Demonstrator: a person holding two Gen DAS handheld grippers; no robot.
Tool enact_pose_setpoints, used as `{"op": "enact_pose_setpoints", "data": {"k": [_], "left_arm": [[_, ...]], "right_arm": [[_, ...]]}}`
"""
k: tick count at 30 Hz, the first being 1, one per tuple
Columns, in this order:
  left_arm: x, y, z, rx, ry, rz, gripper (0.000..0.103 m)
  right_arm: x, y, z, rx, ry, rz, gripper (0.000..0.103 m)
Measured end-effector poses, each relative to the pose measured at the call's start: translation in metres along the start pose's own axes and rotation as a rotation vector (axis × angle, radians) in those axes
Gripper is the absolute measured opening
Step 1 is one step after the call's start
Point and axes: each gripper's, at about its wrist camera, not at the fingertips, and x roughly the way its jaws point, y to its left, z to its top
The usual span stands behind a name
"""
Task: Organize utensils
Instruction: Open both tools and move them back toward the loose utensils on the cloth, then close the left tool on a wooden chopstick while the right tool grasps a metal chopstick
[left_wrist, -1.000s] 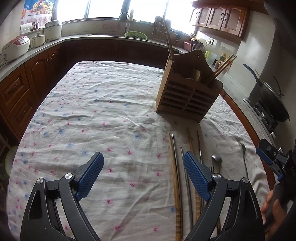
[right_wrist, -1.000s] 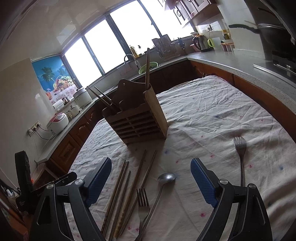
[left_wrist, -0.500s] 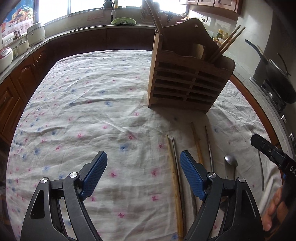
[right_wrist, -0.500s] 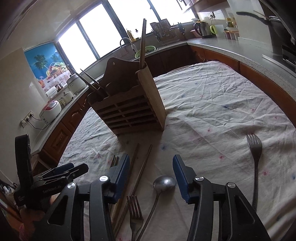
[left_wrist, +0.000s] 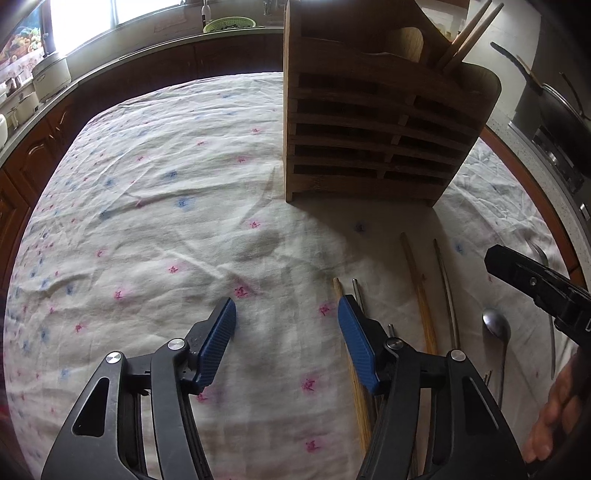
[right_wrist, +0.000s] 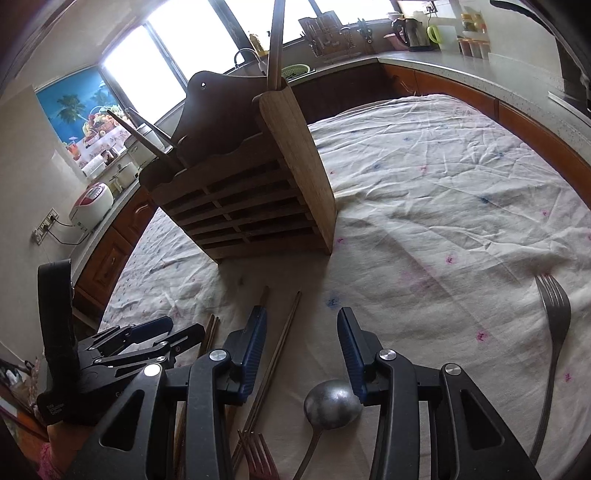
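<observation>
Closing both: your left gripper (left_wrist: 287, 345) pinches only cloth, chopsticks (left_wrist: 360, 373) outside jaws. Right gripper (right_wrist: 302, 352) unclamped, straddling chopstick (right_wrist: 282, 343); rack (right_wrist: 255, 199) mid-table awaits.

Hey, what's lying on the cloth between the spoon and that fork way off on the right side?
Nothing: in the right wrist view, only bare flowered tablecloth lies between the spoon and the lone fork.
</observation>
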Motion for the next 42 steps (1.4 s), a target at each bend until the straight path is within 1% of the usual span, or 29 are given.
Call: {"op": "enact_pose_setpoints", "data": {"k": [1, 2, 5, 6, 9, 11, 13, 17, 19, 23, 27, 30, 35, 38, 40, 41, 42], "left_arm": [[0.001, 0.001, -0.001, 0.011, 0.012, 0.012, 0.05], [-0.001, 0.002, -0.004, 0.031, 0.006, 0.023, 0.045], [-0.006, 0.006, -0.01, 0.044, 0.015, 0.014, 0.045], [-0.008, 0.01, -0.01, 0.028, 0.017, 0.001, 0.045], [-0.017, 0.021, -0.006, -0.032, 0.001, -0.078, 0.044], [-0.019, 0.018, 0.0, -0.038, -0.004, -0.112, 0.044], [-0.017, 0.006, 0.003, -0.019, 0.0, -0.124, 0.045], [0.003, -0.012, 0.006, 0.043, 0.038, -0.073, 0.046], [0.005, -0.018, 0.002, 0.081, 0.027, -0.053, 0.046], [0.006, -0.022, -0.004, 0.146, 0.033, -0.02, 0.046], [0.001, -0.007, -0.012, 0.131, 0.043, -0.008, 0.044], [0.0, 0.003, -0.015, 0.096, 0.05, -0.027, 0.043], [0.0, 0.001, -0.013, 0.084, 0.052, -0.021, 0.042], [-0.001, -0.003, -0.012, 0.084, 0.051, -0.023, 0.042], [-0.002, -0.006, -0.01, 0.102, 0.042, -0.011, 0.039], [0.001, -0.014, -0.009, 0.111, 0.035, -0.009, 0.032], [0.0, -0.015, -0.009, 0.116, 0.031, -0.008, 0.024]], "right_arm": [[0.003, 0.001, 0.001, -0.005, 0.007, 0.0, 0.041], [0.007, 0.003, 0.001, -0.012, 0.017, -0.001, 0.04], [0.018, 0.009, 0.002, -0.044, 0.046, -0.018, 0.038], [0.022, 0.01, 0.002, -0.053, 0.055, -0.026, 0.038], [0.028, 0.01, 0.004, -0.059, 0.061, -0.045, 0.035], [0.031, 0.008, 0.005, -0.06, 0.072, -0.054, 0.035], [0.034, 0.007, 0.005, -0.065, 0.083, -0.063, 0.035], [0.03, 0.002, 0.006, -0.05, 0.078, -0.055, 0.035], [0.028, 0.0, 0.007, -0.045, 0.073, -0.051, 0.035], [0.027, -0.003, 0.008, -0.042, 0.075, -0.045, 0.035], [0.029, 0.002, 0.008, -0.067, 0.084, -0.042, 0.035], [0.036, 0.008, 0.008, -0.094, 0.095, -0.06, 0.034], [0.044, 0.021, 0.01, -0.155, 0.107, -0.107, 0.034], [0.05, 0.031, 0.011, -0.22, 0.121, -0.151, 0.034], [0.054, 0.041, 0.009, -0.287, 0.126, -0.193, 0.034], [0.055, 0.045, 0.007, -0.323, 0.125, -0.212, 0.033], [0.055, 0.048, 0.005, -0.343, 0.125, -0.214, 0.029]]}}
